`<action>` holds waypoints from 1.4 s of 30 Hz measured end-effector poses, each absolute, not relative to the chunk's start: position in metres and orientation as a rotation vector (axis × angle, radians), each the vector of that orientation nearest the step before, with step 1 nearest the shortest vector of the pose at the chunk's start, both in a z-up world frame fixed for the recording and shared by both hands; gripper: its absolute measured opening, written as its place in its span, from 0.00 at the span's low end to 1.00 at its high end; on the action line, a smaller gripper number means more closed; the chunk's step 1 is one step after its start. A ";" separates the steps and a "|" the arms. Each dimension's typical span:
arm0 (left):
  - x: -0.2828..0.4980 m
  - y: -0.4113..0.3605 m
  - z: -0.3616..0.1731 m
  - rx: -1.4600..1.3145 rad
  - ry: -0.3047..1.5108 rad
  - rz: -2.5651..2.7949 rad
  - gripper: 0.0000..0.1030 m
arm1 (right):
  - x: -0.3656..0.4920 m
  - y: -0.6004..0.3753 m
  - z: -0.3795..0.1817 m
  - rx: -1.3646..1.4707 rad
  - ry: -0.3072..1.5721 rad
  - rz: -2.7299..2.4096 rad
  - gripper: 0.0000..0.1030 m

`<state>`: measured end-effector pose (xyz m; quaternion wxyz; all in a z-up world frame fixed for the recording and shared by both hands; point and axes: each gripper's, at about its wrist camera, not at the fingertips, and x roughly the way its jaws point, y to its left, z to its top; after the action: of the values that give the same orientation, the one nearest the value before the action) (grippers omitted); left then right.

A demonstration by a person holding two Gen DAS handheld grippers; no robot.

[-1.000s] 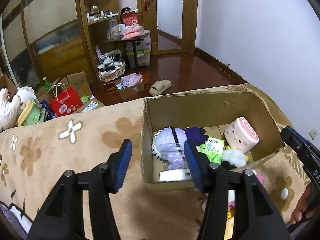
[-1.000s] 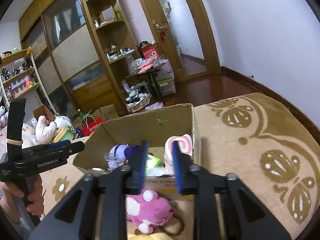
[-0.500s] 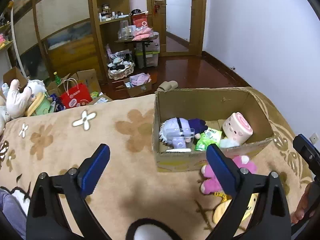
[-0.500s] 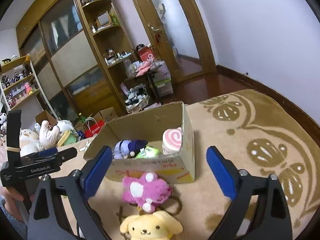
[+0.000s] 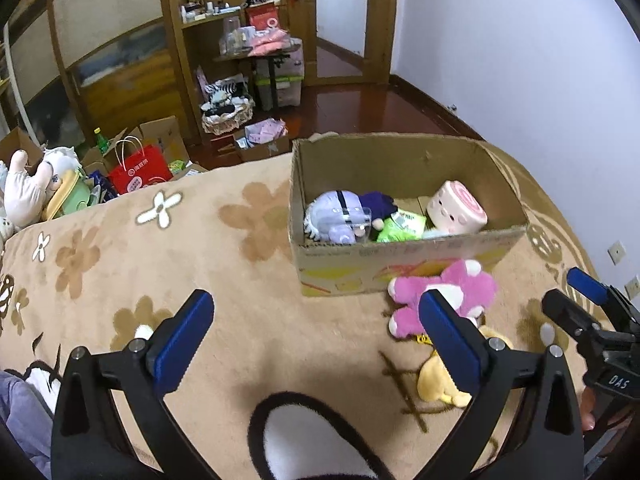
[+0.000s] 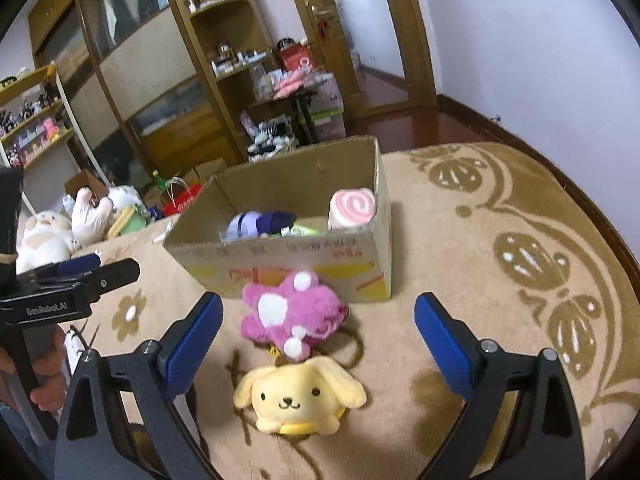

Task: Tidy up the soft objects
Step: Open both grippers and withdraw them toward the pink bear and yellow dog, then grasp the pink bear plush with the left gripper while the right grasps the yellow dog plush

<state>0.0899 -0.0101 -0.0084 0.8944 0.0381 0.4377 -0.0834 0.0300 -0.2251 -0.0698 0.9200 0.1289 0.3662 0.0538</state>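
A cardboard box [image 5: 404, 276] [image 6: 280, 264] stands on the tan blanket and holds a purple plush [image 5: 340, 216], a green packet [image 5: 400, 226] and a pink swirl roll plush [image 5: 456, 210] [image 6: 352, 208]. A pink plush [image 6: 296, 314] [image 5: 452, 292] lies just in front of the box. A yellow dog plush [image 6: 300, 396] [image 5: 436, 380] lies nearer, between my right gripper's fingers. My right gripper [image 6: 318, 348] is wide open above it. My left gripper [image 5: 316, 342] is wide open and empty over a black-and-white plush [image 5: 312, 440] at the bottom edge.
The tan flowered blanket [image 5: 160, 264] covers the surface. Beyond its far edge are a red bag [image 5: 138, 172], cardboard boxes, white plush toys [image 5: 28, 188] [image 6: 48, 236], wooden shelves and a door. The white wall is on the right.
Both grippers have pulled back from the box and opened wide. The right gripper's narrow jaw gap widened. The pink and yellow plush toys now show in full in front of the box.
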 end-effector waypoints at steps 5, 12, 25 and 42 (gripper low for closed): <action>0.093 -0.010 -0.011 0.064 0.919 -0.177 0.98 | 0.035 -0.219 -0.081 0.253 0.796 0.116 0.98; 0.098 -0.010 -0.014 0.025 0.947 -0.244 0.98 | 0.039 -0.212 -0.092 0.250 0.853 0.122 0.98; 0.112 -0.038 -0.032 0.027 0.996 -0.353 0.98 | 0.053 -0.209 -0.115 0.260 0.960 0.153 0.98; 0.132 -0.064 -0.074 0.025 1.091 -0.426 0.98 | 0.071 -0.206 -0.157 0.299 1.155 0.175 0.77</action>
<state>0.1321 -0.0638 -0.0745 0.8333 0.0120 0.5148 -0.2012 0.0712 -0.2059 -0.1575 0.8238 0.1405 0.5430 0.0821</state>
